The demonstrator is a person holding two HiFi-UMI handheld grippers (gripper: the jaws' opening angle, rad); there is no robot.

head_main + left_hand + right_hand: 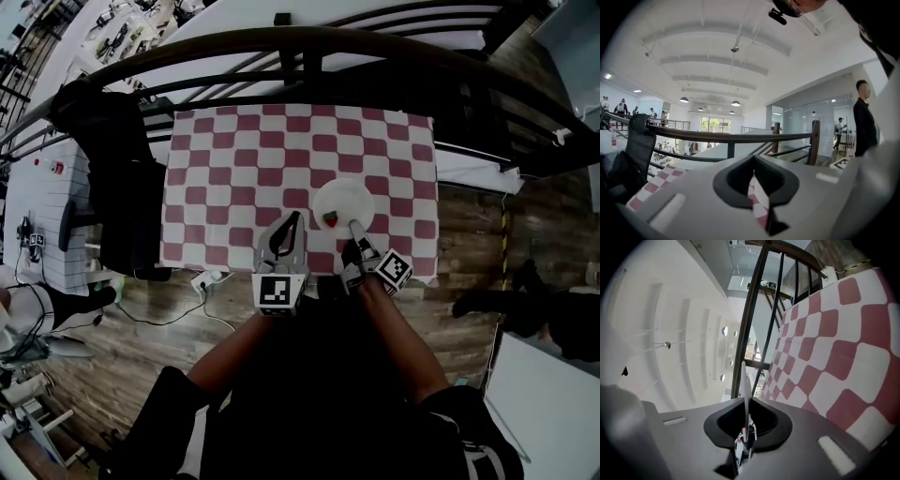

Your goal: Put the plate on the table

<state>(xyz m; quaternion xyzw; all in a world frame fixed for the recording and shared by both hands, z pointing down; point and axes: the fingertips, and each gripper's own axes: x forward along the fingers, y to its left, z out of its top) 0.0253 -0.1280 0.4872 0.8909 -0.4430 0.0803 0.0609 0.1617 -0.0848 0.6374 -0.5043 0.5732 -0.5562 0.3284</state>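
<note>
A white plate (pixel 347 199) is over the near right part of the table with the red-and-white checked cloth (pixel 234 159). A small red thing (pixel 330 219) lies on the plate's near left edge. My right gripper (pixel 356 227) is shut on the plate's near rim. In the right gripper view the plate (pixel 746 394) shows edge-on as a thin white blade between the jaws of the right gripper (pixel 746 427). The left gripper (pixel 297 217) hovers just left of the plate with its tips together and nothing in them. Only a slit of cloth shows through the left gripper (pixel 752 164).
A black curved railing (pixel 281 42) runs behind the table. A black chair draped with a dark jacket (pixel 112 159) stands at the table's left side. Cables (pixel 178 300) lie on the wooden floor near the front edge. A person (pixel 864 122) stands off to the right.
</note>
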